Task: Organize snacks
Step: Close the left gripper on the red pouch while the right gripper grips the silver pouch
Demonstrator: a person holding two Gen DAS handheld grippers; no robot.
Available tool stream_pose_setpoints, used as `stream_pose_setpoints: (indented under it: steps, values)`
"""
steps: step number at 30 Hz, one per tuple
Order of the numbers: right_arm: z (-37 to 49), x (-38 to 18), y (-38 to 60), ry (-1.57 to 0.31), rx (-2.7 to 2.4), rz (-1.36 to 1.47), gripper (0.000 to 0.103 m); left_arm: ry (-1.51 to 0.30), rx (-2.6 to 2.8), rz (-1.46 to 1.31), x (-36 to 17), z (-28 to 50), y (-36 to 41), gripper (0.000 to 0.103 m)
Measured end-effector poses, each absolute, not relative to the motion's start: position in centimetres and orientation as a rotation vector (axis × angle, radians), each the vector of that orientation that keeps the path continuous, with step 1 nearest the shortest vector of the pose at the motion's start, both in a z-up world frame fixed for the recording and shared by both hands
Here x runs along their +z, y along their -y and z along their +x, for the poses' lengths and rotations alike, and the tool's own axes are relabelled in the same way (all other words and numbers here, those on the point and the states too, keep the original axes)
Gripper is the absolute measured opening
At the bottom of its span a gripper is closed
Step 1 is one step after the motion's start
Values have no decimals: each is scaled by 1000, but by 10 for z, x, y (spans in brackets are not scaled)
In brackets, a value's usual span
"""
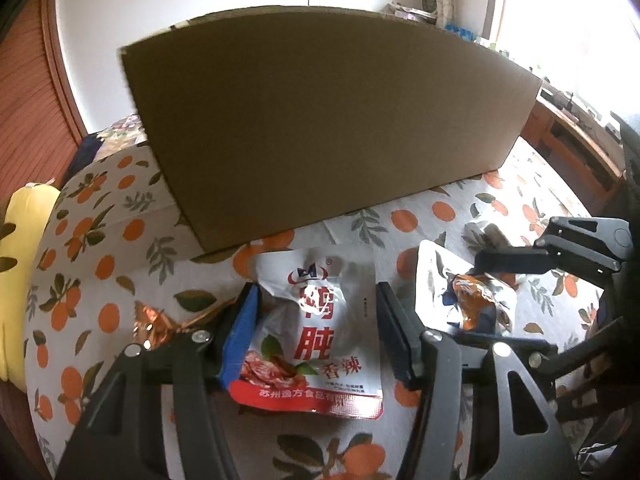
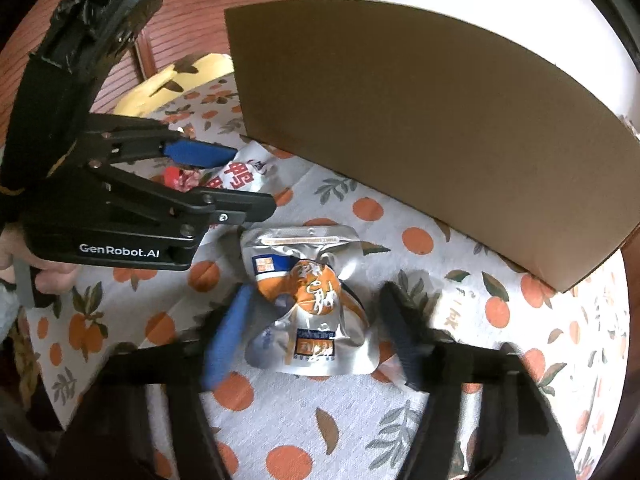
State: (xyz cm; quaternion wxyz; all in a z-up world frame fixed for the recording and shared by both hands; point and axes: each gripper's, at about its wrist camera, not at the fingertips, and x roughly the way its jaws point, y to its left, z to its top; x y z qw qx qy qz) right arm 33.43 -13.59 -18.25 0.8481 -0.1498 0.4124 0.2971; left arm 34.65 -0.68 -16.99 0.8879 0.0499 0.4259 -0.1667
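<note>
A white and red snack pouch (image 1: 316, 328) lies on the orange-print tablecloth (image 1: 100, 240) in front of a big cardboard box (image 1: 320, 120). My left gripper (image 1: 316, 320) has its blue and black pads pressed against the pouch's two side edges. The right wrist view shows that pouch (image 2: 244, 170) pinched between the left gripper's (image 2: 254, 178) fingers. A crumpled silver and orange pouch (image 2: 312, 300) lies between my right gripper's (image 2: 316, 300) blurred pads, with narrow gaps on both sides. In the left wrist view this silver pouch (image 1: 472, 304) sits to the right, under a right finger (image 1: 504, 260).
The cardboard box (image 2: 420, 140) walls off the far side of the table. A copper foil wrapper (image 1: 156, 320) lies left of the left gripper. A yellow cushion (image 1: 24, 240) sits beyond the table's left edge. A hand (image 2: 52, 276) holds the left gripper. Wooden furniture (image 1: 572, 140) stands far right.
</note>
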Motion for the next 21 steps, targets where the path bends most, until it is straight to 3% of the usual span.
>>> stream_pose_setpoints:
  steps: [1,2,21]
  values:
    - [334,-182,134,-868,635,-319,42,-878,-349,94,-168,343,5,57]
    - [331,-181,134,-865,651,-313,39,-875,-351,90,-166,342,3,57]
    - [325,-159,151,-827,669,-185,37,-796,-371,48,-133,323,-10,57]
